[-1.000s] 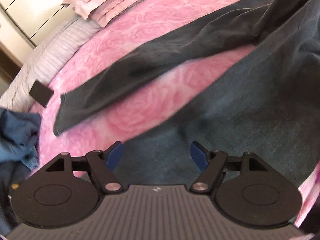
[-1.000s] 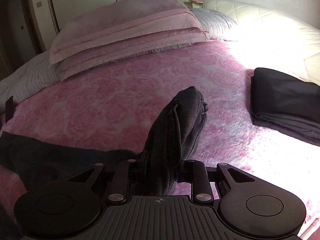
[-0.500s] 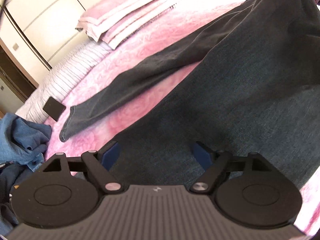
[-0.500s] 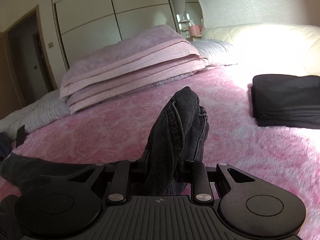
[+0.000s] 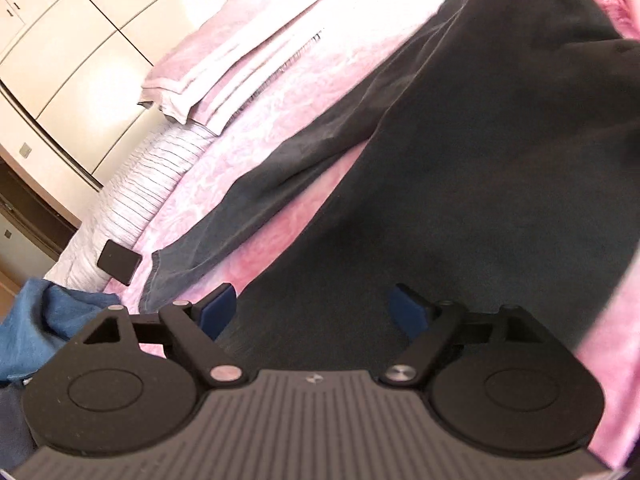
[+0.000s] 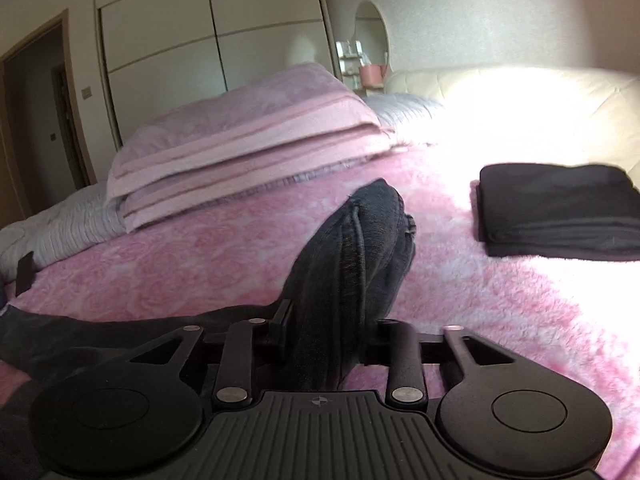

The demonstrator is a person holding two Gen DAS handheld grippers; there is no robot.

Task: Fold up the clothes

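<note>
Pink bed blanket (image 5: 304,128) is carrying dark jeans (image 5: 500,184). Right gripper (image 6: 330,334) is pinching a bunched end, fingers pressed on denim. Left gripper (image 5: 316,312) is hovering, fingers spread, over the nearer leg, its length running away up-right.

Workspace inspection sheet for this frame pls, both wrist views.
Surface: pink fleece blanket covering the bed.
Job's things: dark jeans spread over the blanket, one leg stretched out; folded black garment lies near the cream headboard.
Clutter: blue clothes heap at the bed edge; small black flat object; stack of folded pink bedding.
Grippers: left hand-held gripper open, above the jeans; right hand-held gripper shut on a bunched part of the jeans.
Cables: nothing seen.
Surroundings: wardrobe doors, round mirror, doorway on the left.
</note>
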